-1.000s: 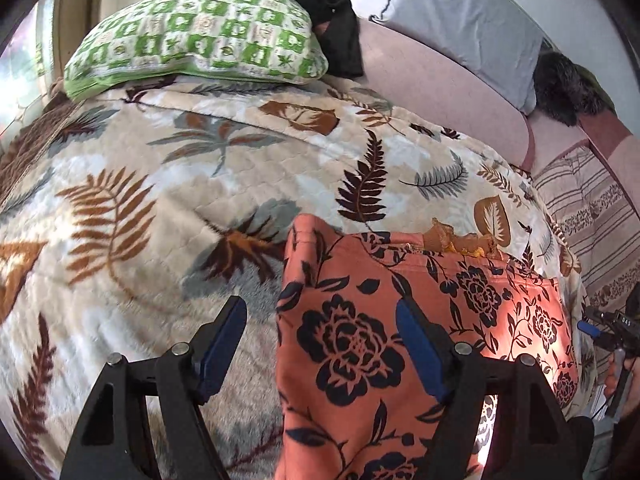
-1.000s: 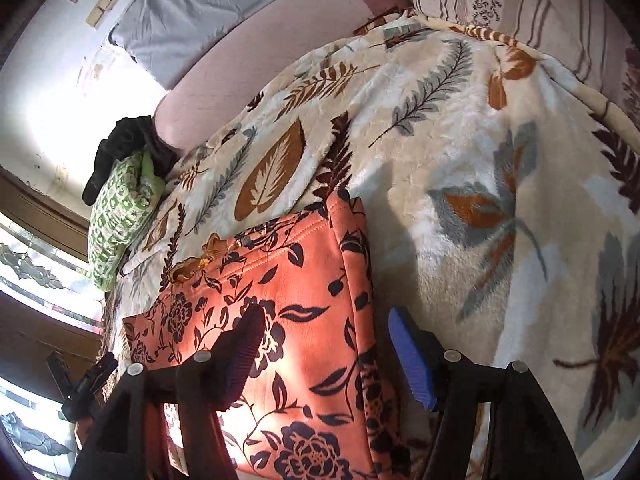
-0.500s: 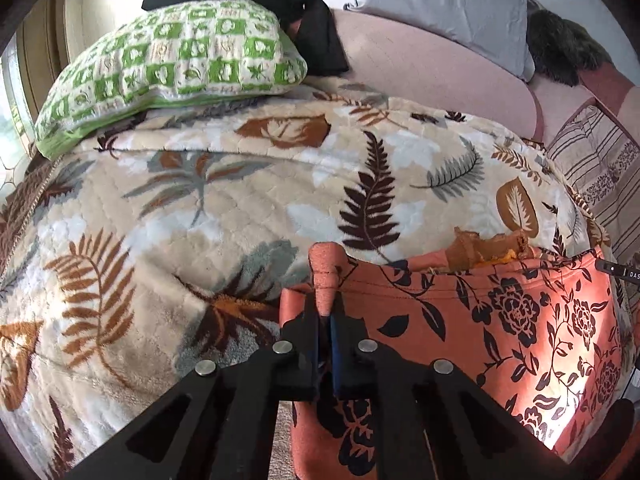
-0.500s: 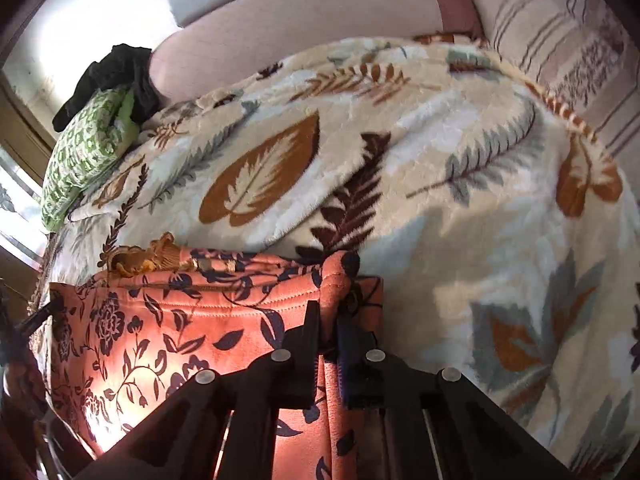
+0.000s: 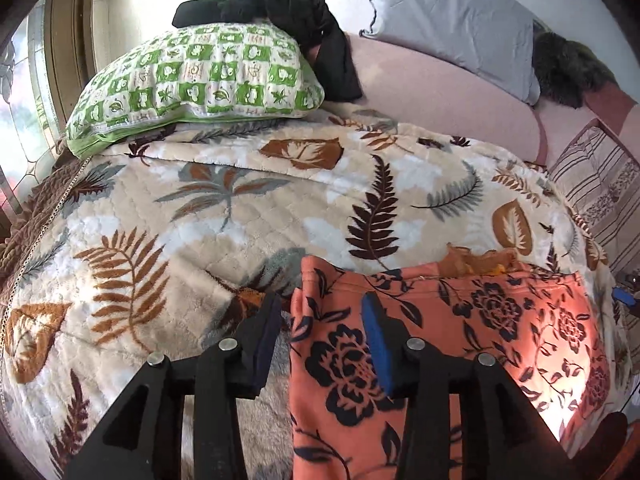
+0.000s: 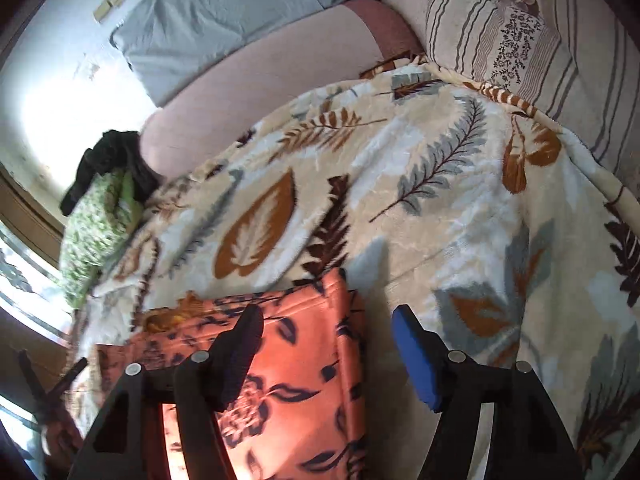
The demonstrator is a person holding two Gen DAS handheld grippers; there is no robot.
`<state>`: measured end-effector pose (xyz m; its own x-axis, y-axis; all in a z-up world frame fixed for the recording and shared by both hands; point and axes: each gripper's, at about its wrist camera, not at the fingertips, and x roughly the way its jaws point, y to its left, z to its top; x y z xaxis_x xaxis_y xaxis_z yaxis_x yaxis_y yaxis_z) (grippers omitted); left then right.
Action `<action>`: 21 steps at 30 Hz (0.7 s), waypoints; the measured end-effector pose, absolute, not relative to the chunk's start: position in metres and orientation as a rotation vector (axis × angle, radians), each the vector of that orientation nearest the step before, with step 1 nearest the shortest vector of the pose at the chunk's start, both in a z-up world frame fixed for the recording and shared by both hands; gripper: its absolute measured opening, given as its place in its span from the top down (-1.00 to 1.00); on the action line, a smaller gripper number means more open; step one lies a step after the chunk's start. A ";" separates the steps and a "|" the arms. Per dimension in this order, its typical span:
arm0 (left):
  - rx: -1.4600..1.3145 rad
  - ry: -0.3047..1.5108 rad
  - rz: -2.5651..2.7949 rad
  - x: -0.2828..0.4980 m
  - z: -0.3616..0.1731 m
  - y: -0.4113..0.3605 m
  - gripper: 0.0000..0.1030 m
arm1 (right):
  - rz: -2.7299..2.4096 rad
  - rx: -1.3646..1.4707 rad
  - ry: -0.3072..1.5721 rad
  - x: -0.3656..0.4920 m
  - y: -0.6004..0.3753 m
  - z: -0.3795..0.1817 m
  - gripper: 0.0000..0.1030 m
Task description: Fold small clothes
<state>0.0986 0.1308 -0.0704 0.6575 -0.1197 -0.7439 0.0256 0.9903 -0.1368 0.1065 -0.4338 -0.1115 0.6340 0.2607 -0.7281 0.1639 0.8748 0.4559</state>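
An orange-red garment [image 5: 500, 320] with a dark flower print lies flat on the leaf-patterned blanket [image 5: 200, 220]. My left gripper [image 5: 322, 306] hovers over its far left corner. The jaws are opening; the corner lies between them and the pads do not press on it. In the right wrist view the same garment [image 6: 304, 380] fills the lower middle. My right gripper [image 6: 326, 314] straddles its far right corner with the jaws opening and the blue pad [image 6: 416, 360] out over the blanket [image 6: 460, 220], clear of the cloth.
A green checked pillow [image 5: 192, 84] with black clothing [image 5: 304, 12] on it lies at the back left. A grey pillow [image 5: 452, 20] leans on the pink headboard [image 5: 440, 100]. A striped pillow [image 6: 520, 32] bounds the right side. A window runs along the left.
One second ago both grippers stood open over the garment's corners. Half a second ago each was shut on a raised corner. Now both have let go and the corners lie flat.
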 end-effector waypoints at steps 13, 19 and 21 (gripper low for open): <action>-0.041 0.992 -0.158 0.006 -0.137 0.075 -0.31 | 0.207 1.019 1.009 0.019 -0.414 -0.198 -0.22; -0.100 0.912 -0.157 -0.004 -0.117 0.083 -0.44 | 0.345 0.882 0.917 0.012 -0.389 -0.148 -0.61; -0.150 1.034 -0.124 0.006 -0.146 0.092 -0.44 | 0.280 0.858 0.992 0.014 -0.389 -0.175 -0.71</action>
<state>0.0059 0.0924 -0.1461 0.5055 -0.1733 -0.8452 0.0319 0.9827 -0.1824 0.0138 -0.3890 -0.1745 0.5433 0.5688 -0.6174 0.1621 0.6505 0.7420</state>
